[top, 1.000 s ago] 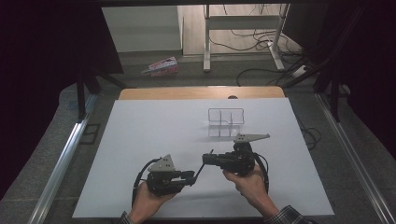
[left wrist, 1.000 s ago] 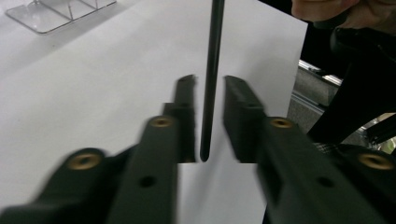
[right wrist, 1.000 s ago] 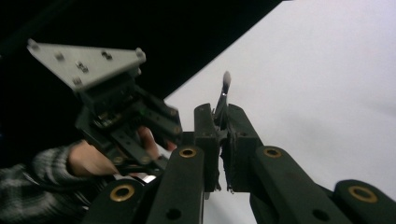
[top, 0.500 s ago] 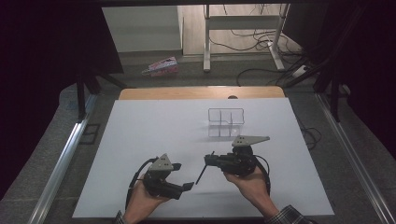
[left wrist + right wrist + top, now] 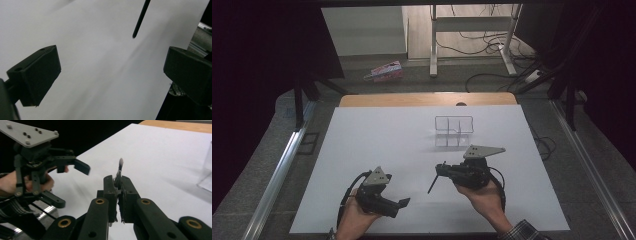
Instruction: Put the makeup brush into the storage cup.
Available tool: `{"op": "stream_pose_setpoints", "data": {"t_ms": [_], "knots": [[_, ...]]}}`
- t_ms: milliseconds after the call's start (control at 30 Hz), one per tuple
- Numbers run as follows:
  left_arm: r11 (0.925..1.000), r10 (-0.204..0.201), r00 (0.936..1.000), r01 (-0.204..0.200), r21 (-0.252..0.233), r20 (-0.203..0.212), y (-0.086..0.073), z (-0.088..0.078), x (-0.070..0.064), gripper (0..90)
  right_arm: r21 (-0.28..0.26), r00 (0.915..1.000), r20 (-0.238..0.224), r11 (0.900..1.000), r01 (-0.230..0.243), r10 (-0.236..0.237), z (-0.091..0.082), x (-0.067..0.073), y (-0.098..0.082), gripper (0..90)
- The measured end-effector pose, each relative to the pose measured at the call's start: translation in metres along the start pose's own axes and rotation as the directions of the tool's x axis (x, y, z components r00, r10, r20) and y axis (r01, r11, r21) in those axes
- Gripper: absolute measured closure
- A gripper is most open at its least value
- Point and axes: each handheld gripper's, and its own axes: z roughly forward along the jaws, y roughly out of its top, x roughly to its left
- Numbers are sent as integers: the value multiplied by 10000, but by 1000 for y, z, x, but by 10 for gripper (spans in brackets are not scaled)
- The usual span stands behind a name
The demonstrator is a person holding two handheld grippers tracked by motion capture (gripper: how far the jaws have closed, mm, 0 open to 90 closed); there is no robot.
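Right gripper (image 5: pixel 443 171): I am clenching a thin black stick (image 5: pixel 432 184), its tip angling toward seven o'clock.
Left gripper (image 5: pixel 401 206): jaws just opening, standing released, nothing between.
Right gripper view: stick's pale end (image 5: pixel 121 162) is poking past the pads.
High view: clear divided box (image 5: pixel 454 131) is sitting at twelve o'clock.

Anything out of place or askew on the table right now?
Nothing spilled or damaged. The right tool is shut on a thin black stick, which slants down toward the table. The left tool has just opened with nothing between its jaws. The clear divided box stands upright.
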Motion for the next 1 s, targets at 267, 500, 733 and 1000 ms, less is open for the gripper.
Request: {"op": "stream_pose_setpoints", "data": {"t_ms": [267, 500, 733, 1000], "knots": [[9999, -109, 9992, 111, 56, -397, -11, -9, 5, 14, -62, 9996, 178, 9997, 227, -226, -3, -1, 0, 847], [9991, 285, 9957, -257, 331, -877, -18, -8, 2, 9, -123, 9991, 220, 9993, 365, -362, -6, -1, 1, 847], [9981, 441, 9909, -381, 494, -1273, -23, -11, 2, 0, -238, 9988, 334, 9991, 360, -352, -10, -3, 3, 846], [9976, 514, 9829, -422, 551, -1771, -30, -17, 9, 0, -173, 9978, 522, 9990, 408, -399, -15, -8, 6, 846]]}}
